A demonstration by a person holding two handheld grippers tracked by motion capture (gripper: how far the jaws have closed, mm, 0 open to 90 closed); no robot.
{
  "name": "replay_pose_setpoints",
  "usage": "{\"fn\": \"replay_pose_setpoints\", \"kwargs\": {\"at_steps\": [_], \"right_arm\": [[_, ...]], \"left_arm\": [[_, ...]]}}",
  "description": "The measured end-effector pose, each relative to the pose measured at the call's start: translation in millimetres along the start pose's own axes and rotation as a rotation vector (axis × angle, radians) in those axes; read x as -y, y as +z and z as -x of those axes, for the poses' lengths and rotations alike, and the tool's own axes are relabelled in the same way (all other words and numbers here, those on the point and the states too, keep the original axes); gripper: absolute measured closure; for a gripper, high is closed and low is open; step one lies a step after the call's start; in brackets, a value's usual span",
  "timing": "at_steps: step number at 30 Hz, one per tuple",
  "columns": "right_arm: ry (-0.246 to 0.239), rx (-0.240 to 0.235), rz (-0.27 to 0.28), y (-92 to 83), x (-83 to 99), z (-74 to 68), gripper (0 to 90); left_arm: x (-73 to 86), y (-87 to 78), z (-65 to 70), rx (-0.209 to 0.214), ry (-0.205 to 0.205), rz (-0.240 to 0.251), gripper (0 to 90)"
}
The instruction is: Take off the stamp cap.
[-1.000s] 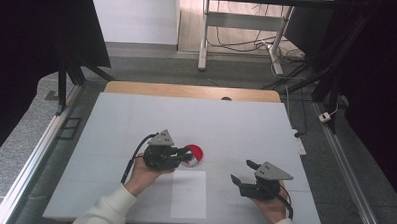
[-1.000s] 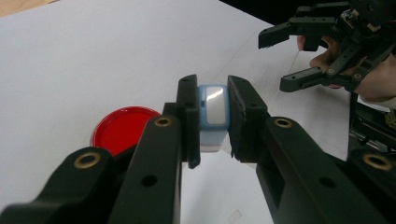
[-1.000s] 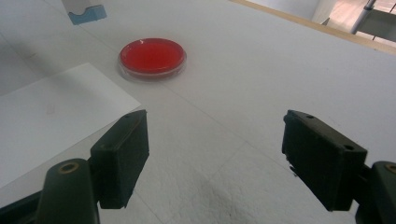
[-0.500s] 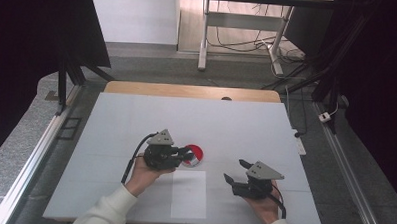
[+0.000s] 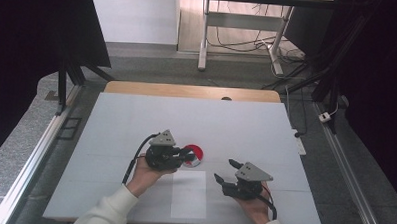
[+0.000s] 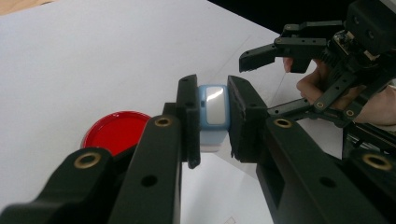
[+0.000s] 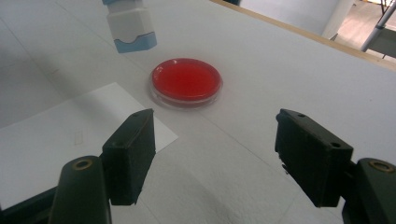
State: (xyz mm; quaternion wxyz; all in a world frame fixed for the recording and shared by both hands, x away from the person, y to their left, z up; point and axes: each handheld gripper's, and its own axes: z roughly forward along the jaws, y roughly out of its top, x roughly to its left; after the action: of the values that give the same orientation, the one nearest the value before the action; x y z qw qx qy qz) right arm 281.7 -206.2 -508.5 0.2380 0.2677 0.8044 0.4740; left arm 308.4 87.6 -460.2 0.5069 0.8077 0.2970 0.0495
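White table [image 5: 136, 120]: red-filled dish [image 7: 186, 82].

The counter [image 5: 136, 120] has a white top with a wooden strip along its far edge. A red dish [image 5: 193, 155] lies flat near its middle. A white sheet [image 5: 188, 194] lies flat just in front of the dish.

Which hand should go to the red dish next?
Probably right. The right gripper is empty, open and facing the red dish. The left gripper is already clamped on a small blue-and-white block.
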Motion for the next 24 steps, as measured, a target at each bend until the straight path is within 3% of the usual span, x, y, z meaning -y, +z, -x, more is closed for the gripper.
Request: {"fn": "replay_pose_setpoints", "kwargs": {"at_steps": [24], "right_arm": [[-0.028, -0.051, 0.008, 16.4, -7.8, -18.7, 29.1]], "left_arm": [[-1.0, 6.0, 4.8, 0.007, 0.009, -0.007, 75.6]]}}
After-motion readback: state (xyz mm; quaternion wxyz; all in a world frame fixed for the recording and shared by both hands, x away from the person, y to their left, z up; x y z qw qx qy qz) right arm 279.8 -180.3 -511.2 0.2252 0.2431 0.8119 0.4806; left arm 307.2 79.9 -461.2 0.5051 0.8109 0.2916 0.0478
